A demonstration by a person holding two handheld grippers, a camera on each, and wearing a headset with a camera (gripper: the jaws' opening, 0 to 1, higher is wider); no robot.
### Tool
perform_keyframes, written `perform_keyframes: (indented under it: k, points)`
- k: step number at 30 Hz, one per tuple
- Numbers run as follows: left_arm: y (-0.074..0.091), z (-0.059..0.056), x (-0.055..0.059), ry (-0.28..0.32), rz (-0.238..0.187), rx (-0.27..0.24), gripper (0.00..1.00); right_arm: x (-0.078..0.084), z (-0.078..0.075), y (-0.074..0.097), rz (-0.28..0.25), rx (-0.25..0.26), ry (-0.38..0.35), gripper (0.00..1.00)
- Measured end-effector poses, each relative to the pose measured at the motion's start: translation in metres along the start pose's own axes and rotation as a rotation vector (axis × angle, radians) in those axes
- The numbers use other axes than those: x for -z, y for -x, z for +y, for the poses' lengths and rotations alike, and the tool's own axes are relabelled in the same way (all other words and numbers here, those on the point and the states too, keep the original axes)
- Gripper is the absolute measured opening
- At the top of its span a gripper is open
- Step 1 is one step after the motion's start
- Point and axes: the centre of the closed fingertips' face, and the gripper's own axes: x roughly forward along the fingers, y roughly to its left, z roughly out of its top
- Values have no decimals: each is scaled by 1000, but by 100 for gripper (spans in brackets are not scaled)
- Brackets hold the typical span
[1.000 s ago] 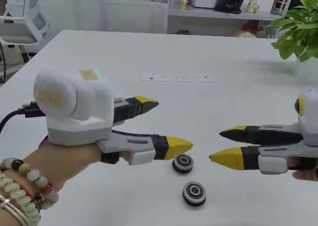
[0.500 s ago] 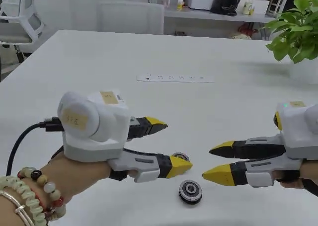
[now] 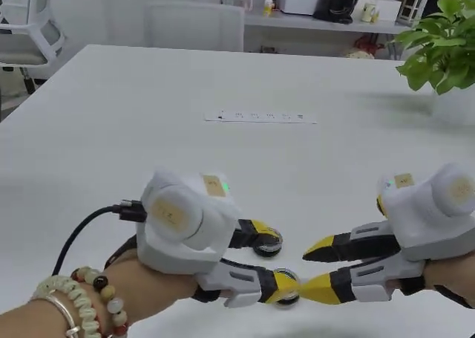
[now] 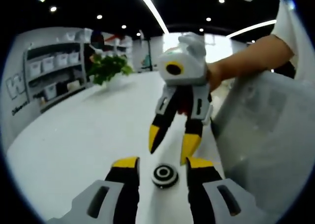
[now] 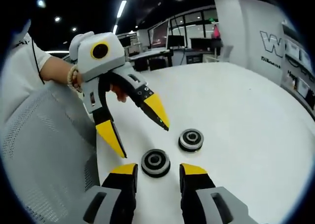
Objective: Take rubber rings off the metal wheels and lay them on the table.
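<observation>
Near wheel: the near wheel [image 5: 155,163] lies flat close to the table's near edge, between the tips of both grippers and held by neither.
Far wheel: the far wheel [image 5: 191,140] lies flat just beside it, a little further in from that edge.
Rubber ring: the rubber ring [image 5: 144,163] is the dark band around a bright metal hub, on both wheels, not yet taken off.
Handling: the hub is likely stiff and heavy for its size. The ring is probably soft, stretchy and grippy.
Risk: a wheel that is only pushed may skate on the smooth top.
Where to hold: probably clamp one gripper across the hub, then pinch the ring's outer lip with the other and peel it outward.
Left gripper: the left gripper [image 4: 162,164] has its jaws spread, empty, straddling the near wheel.
Right gripper: the right gripper [image 5: 157,169] is likewise spread and empty, facing the left one across the same wheel.
Table: the table [image 3: 223,78] is white, smooth and matte, with a power strip [image 3: 260,117] lying near its middle.
Room: a plant [image 3: 438,48] stands at the table's far right corner. A chair [image 3: 197,26] and a stocked shelf [image 3: 326,18] stand beyond the far edge.
</observation>
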Motion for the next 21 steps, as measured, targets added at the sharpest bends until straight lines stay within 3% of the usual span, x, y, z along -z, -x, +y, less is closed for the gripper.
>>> perform_keyframes:
  k: [5, 9, 13, 16, 19, 21]
  points:
    - [-9, -4, 9, -4, 27, 14, 34, 11, 4, -7, 43, -29, 14, 30]
    - [-14, -6, 16, -45, 48, 8, 28, 15, 3, -9, 53, -32, 11, 29]
    - [-17, -4, 21, -11, 55, 4, 27, 17, 2, -11, 58, -31, 18, 27]
    - [-17, -2, 26, -20, 75, -9, 22, 17, 2, -12, 55, -35, 16, 27]
    - [-17, -2, 26, 48, 52, -4, 19, 17, 3, -13, 57, -38, 9, 27]
    - [-17, -1, 28, 46, 55, -6, 19, 17, 3, -14, 56, -42, 10, 26]
